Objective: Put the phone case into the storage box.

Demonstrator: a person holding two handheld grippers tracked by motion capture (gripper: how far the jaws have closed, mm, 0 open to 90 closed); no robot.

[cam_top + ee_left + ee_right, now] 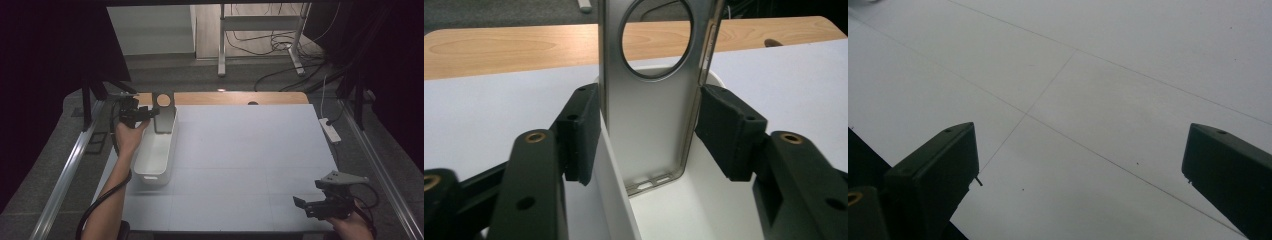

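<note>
the left gripper (649, 135) stands open around a phone case (649, 115), seemingly just clear, upright in the white bin (159, 150); the right gripper (1080, 165) gapes wide over the table (1128, 75).

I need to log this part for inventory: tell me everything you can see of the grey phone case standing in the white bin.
The phone case looks like thin, matte grey metal or plastic: a flat back with a large round hole near its top, raised side rims and small slots along the bottom edge. It stands upright inside the white bin, at its far end. The left gripper flanks it, pads apparently just off its sides.
</note>
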